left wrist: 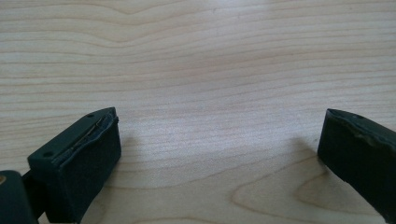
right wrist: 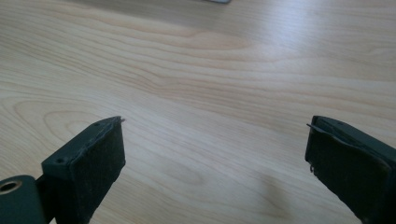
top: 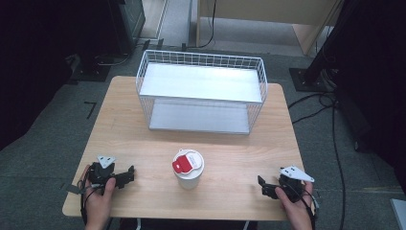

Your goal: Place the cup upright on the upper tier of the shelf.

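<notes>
On the wooden table point(top: 143, 143) stand one white cup point(top: 188, 168) and one white wire shelf rack point(top: 201, 91). Upright near the front edge, the cup's long axis is vertical, its red-and-white lid facing up. Two grippers rest either side, well apart from it: left gripper point(top: 130, 173) and right gripper point(top: 262, 186), each with jaws spread wide over bare wood.

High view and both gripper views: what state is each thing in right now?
Cup: upright on the table, red-and-white lid on, untouched.
Wire rack: upright at the table's far side, both shelves bare.
Left gripper: open, holding nothing, low over the wood.
Right gripper: open, holding nothing, low over the wood.
</notes>
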`<state>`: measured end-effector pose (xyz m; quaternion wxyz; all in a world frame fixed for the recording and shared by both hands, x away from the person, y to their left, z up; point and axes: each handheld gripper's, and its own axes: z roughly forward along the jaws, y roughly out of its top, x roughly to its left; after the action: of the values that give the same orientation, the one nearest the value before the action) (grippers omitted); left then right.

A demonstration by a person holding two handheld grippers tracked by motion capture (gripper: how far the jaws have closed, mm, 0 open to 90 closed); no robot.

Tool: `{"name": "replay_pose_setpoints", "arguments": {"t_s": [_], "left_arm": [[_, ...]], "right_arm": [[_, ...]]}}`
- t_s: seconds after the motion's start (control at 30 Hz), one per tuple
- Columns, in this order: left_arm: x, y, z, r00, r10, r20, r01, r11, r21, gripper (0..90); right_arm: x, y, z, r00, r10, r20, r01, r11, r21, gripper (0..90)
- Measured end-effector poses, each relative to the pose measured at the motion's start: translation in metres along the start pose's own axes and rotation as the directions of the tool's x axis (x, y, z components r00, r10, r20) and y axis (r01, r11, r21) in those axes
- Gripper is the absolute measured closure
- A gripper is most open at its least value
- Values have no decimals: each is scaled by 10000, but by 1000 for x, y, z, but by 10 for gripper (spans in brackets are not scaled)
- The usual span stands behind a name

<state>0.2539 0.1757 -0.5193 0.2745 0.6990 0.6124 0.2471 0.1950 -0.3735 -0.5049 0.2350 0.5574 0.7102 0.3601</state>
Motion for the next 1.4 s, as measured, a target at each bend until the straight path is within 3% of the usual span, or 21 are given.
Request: {"name": "replay_pose_setpoints", "arguments": {"t_s": [0.37,0.7,1.17,1.23,1.4], "left_arm": [[0,0,0,10000,3,5,-3,10000,0,0],[0,0,0,10000,1,9,-1,10000,0,0],[0,0,0,10000,3,7,-3,10000,0,0],[0,0,0,10000,3,7,-3,10000,0,0],[0,0,0,10000,0,13,0,10000,-4,0]], "right_arm": [[39,8,9,9971,-324,-682,303,9991,-311,59],[72,15,19,9860,-725,-1499,677,9970,-369,60],[126,19,39,9542,-1573,-2543,1526,9875,-383,59],[129,19,40,9522,-1603,-2601,1554,9871,-393,59],[144,21,43,9375,-1638,-3069,1559,9865,-503,60]]}}
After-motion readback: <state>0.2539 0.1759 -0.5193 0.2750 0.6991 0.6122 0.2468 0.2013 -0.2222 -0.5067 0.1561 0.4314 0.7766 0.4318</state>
